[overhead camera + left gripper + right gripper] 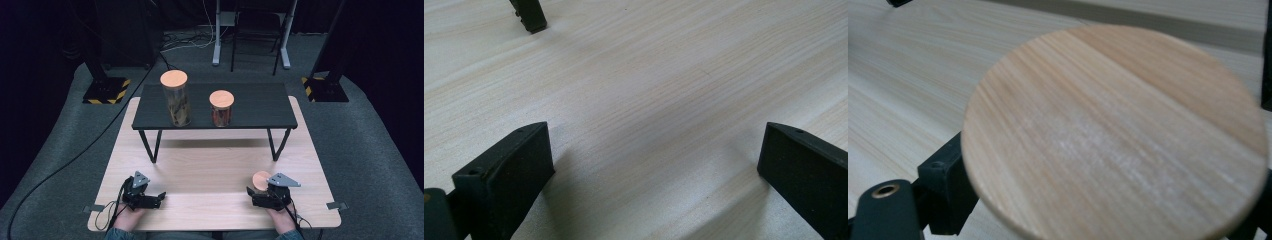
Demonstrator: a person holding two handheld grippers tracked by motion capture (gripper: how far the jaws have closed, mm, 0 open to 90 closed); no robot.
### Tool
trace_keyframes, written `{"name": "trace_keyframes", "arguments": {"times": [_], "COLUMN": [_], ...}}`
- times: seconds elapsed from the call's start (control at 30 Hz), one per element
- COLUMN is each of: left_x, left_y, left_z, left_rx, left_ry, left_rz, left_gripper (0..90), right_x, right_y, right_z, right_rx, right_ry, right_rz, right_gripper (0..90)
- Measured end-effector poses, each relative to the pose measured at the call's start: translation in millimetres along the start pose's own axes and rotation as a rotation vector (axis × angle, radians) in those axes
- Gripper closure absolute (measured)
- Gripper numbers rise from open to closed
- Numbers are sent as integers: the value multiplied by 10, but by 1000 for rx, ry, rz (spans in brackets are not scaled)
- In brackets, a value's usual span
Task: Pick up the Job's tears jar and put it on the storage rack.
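Wooden lid [1113, 135] sits right between the right gripper [260, 192]'s jaws, near edge of the table [210, 170], round and flat, nothing to align. Whether the pads press yet, I can't tell. Left gripper [654, 165] at nine o'clock from it, jaws wide apart over bare wood. Out at twelve o'clock, two lidded jars [176, 100] stand on the black shelf [250, 112]. The right hand looks nearer the shorter one.
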State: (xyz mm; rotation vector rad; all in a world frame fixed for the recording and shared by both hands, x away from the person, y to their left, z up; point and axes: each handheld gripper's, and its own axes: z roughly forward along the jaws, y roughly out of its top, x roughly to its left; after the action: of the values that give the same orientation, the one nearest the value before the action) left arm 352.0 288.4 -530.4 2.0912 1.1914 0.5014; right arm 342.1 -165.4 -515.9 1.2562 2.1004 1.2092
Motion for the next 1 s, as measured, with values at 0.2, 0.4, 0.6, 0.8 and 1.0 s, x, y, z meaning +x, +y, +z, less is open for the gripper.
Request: {"name": "trace_keyframes", "arguments": {"times": [0.2,0.4,0.6,0.8,1.0], "left_x": [0,0,1,1,1], "left_y": [0,0,1,1,1], "left_z": [0,0,0,0,0], "left_rx": [0,0,0,0,0], "left_ry": [0,0,-1,-1,-1], "left_rz": [0,0,0,0,1], "left_gripper": [11,11,11,11,11], "right_x": [-16,-43,-47,-31,-16], "right_y": [-18,-15,3,30,69], "right_z": [1,14,7,-26,-71], "right_rx": [-6,-19,-14,-22,-31], "right_ry": [-9,-14,-15,-12,-11], "right_rz": [-4,-20,-11,-15,-16], "right_gripper": [179,233,239,240,241]}}
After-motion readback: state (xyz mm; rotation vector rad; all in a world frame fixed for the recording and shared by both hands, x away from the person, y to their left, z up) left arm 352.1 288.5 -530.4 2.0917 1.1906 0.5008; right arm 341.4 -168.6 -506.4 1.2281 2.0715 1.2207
